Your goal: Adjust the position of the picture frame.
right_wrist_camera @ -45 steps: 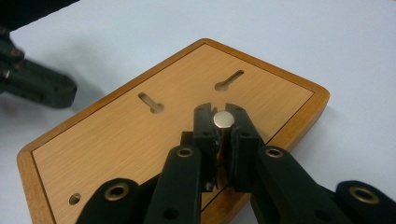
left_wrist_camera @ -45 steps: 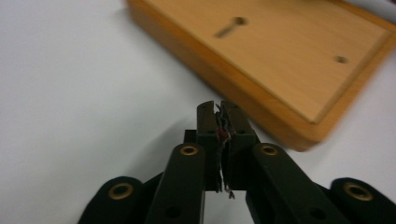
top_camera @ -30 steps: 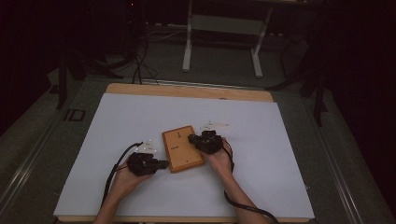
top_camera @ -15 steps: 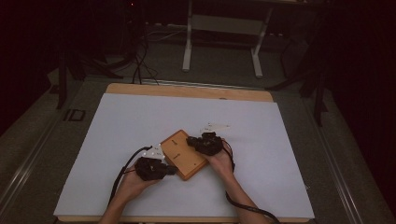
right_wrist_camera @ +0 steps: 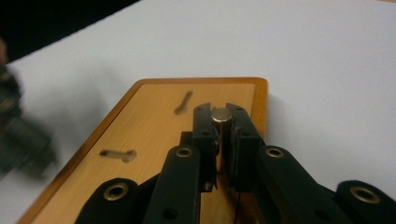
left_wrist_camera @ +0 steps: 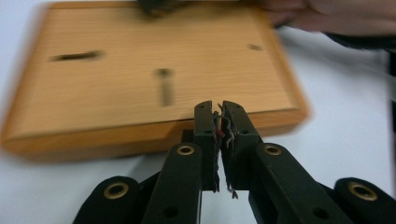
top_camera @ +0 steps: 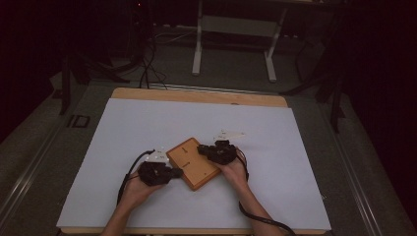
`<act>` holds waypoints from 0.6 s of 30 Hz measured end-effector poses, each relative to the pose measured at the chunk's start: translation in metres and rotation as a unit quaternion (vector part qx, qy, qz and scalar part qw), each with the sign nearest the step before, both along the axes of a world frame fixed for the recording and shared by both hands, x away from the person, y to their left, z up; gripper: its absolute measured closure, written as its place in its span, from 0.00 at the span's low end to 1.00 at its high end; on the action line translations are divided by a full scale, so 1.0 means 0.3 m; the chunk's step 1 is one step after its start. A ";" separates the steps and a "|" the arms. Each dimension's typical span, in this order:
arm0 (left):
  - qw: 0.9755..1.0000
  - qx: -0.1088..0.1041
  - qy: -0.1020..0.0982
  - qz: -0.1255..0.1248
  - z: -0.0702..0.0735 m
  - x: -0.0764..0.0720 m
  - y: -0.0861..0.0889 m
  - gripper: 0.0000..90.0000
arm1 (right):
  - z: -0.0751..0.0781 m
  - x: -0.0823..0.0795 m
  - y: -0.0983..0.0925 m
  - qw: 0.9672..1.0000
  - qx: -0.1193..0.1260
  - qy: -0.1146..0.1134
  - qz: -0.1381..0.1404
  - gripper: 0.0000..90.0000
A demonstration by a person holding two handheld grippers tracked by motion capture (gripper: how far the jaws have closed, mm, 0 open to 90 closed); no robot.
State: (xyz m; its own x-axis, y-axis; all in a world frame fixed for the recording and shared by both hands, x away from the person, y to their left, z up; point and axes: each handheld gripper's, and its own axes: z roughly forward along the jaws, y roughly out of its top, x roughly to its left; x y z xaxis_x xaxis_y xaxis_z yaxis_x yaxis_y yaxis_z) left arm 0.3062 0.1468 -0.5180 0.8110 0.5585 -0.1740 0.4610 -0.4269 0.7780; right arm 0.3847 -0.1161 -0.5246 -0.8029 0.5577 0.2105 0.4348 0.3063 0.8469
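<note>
Holding a small brass peg [right_wrist_camera: 221, 122] upright in my right gripper [right_wrist_camera: 221, 112], I have it clamped between the jaws above the wooden board [top_camera: 193, 162], which lies skewed at the near middle of the white table cover [top_camera: 123, 128]. The board's keyhole slots [right_wrist_camera: 184, 101] lie just beyond the peg in the right gripper view. My left gripper [left_wrist_camera: 218, 108] sits at the board's near-left edge; its jaws have just been opening a little, a thin gap shows, nothing is between them. To seat the peg well, I judge I should brace that edge with the left gripper so the board stops turning, keep the peg vertical, line it over the wide end of a slot, then lower slowly.
</note>
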 end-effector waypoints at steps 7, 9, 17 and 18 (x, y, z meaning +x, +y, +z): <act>0.999 -0.020 0.013 0.045 -0.005 0.036 0.083 0.94 | -0.007 0.002 0.000 1.000 0.006 -0.001 0.005 0.93; 0.999 -0.014 0.018 0.036 -0.011 0.036 0.073 0.95 | -0.006 0.003 0.000 1.000 0.006 0.000 0.005 0.93; 0.999 0.013 0.023 -0.030 -0.027 0.012 -0.030 0.97 | 0.002 0.009 0.006 1.000 -0.019 0.007 -0.015 0.92; 0.999 0.016 0.024 -0.033 -0.031 0.010 -0.044 0.97 | 0.002 0.010 0.006 0.999 -0.024 0.006 -0.019 0.92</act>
State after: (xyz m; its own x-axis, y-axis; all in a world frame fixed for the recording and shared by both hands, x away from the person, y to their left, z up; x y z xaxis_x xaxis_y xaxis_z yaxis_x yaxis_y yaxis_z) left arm 0.3093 0.1338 -0.5272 0.8373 0.5100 -0.1969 0.4678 -0.4819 0.7409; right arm 0.3877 -0.1144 -0.5239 -0.7783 0.5978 0.1920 0.4574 0.3302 0.8257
